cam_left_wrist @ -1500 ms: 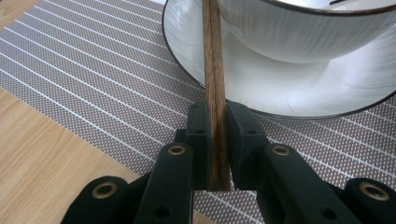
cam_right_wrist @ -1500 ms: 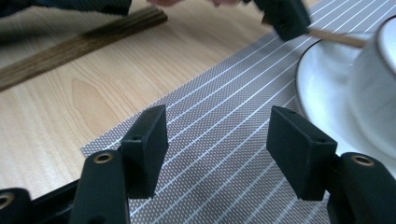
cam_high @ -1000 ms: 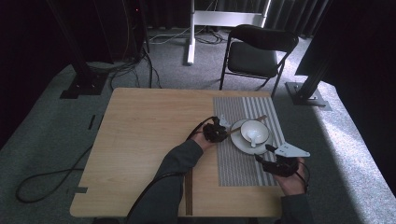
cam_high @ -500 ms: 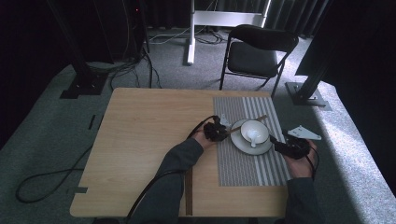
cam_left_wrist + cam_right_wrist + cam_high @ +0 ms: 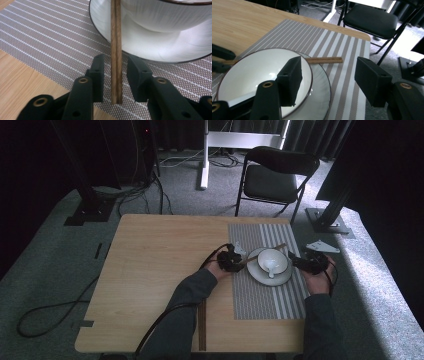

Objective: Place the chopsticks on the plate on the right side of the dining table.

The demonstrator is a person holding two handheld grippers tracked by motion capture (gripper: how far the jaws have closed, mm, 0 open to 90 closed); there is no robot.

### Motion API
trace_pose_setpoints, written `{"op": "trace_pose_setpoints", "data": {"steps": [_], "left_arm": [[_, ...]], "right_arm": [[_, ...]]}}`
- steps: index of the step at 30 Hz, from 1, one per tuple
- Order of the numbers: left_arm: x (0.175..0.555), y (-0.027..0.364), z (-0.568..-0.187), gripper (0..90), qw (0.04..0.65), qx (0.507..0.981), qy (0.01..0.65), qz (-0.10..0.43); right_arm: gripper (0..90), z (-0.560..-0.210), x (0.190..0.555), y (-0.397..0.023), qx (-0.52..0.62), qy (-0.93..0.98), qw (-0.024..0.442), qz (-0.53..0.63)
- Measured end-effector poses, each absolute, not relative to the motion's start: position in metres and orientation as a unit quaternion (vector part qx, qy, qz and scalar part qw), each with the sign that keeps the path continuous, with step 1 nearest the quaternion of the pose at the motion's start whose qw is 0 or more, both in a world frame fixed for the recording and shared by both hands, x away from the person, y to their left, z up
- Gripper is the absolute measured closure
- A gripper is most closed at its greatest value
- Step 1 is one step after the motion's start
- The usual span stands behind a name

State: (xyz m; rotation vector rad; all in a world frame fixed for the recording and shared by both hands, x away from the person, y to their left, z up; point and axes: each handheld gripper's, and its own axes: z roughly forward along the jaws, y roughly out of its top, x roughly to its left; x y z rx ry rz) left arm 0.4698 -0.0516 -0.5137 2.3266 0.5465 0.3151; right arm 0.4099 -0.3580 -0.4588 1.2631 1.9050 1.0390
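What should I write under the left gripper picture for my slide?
Open left gripper straddles chopsticks lying across a plate.

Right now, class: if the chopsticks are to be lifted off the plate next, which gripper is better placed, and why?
Left. The left gripper already has its jaws open on either side of the chopsticks. The right gripper is open over the bowl.
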Motion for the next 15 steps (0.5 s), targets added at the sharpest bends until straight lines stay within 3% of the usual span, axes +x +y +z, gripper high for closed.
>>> {"op": "trace_pose_setpoints", "data": {"steps": [15], "left_arm": [[0.454,-0.034,-0.507,57.2,0.361,0.896,0.222,0.134]], "right_arm": [[36.3,-0.467,0.455,-0.355,0.498,0.716,0.294,0.391]]}}
